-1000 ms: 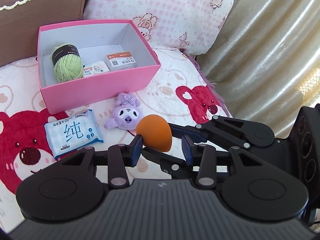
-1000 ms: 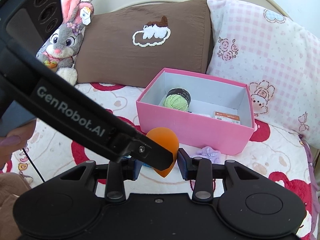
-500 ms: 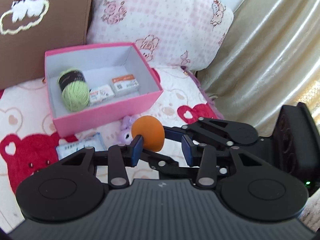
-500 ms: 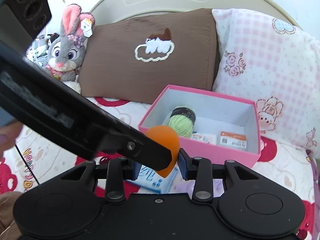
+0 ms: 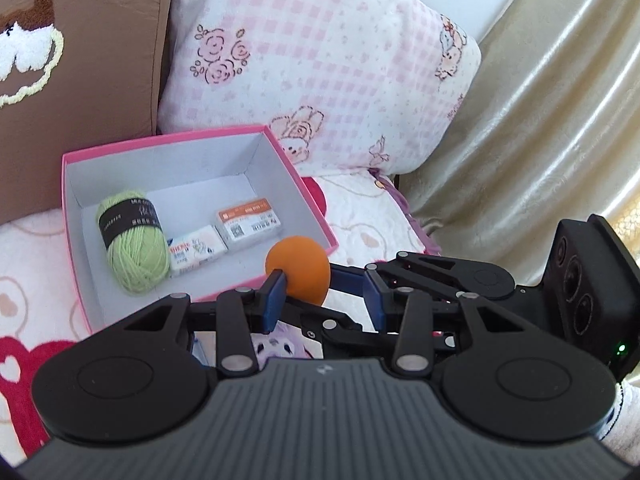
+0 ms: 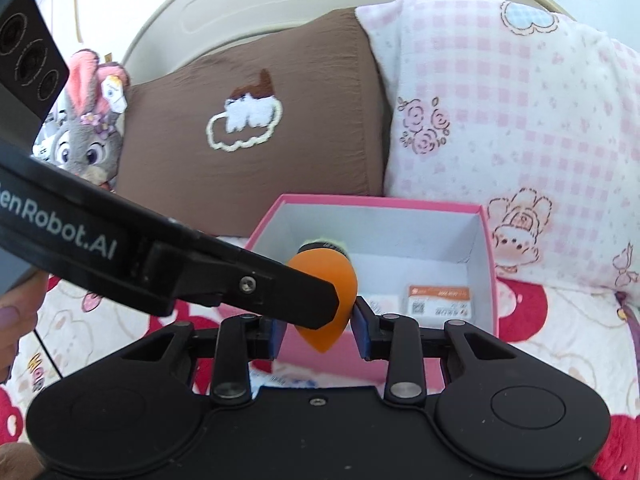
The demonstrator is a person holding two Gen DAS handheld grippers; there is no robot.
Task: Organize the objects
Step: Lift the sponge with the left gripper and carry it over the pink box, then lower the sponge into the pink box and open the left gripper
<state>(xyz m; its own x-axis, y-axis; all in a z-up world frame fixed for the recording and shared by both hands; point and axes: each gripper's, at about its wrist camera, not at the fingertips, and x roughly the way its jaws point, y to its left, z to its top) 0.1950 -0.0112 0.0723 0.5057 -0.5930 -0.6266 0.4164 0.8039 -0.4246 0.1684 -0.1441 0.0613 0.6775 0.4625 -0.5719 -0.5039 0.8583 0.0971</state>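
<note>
Two grippers meet on one orange sponge (image 5: 298,272), which hangs clear of the bedspread (image 5: 360,208) at the near rim of the pink box (image 5: 160,142).

The left gripper (image 5: 322,292) has its jaws drawn narrow. One blue pad lies flat against the sponge's side. The other stands a little off it, with a finger of the right gripper slipped into that space.

From the right wrist, the right gripper (image 6: 318,330) is closing with the sponge between its jaws, pointed end down. One pad touches the sponge's flank, while the other is hidden behind the left gripper's black finger crossing in front.

Just below the left gripper's fingers a small purple plush (image 5: 280,346) lies on the bedspread outside the box.

Inside the box, a ball of green yarn (image 5: 134,248) with a black band rests against the left wall. Beside it lie a small white packet (image 5: 196,250) and an orange-topped packet (image 5: 248,220), touching each other.

Behind the box a brown pillow (image 6: 240,160) and a pink checked pillow (image 5: 320,60) lean side by side. A grey bunny toy (image 6: 88,136) sits at the brown pillow's far left, and a gold curtain (image 5: 540,120) hangs to the right.
</note>
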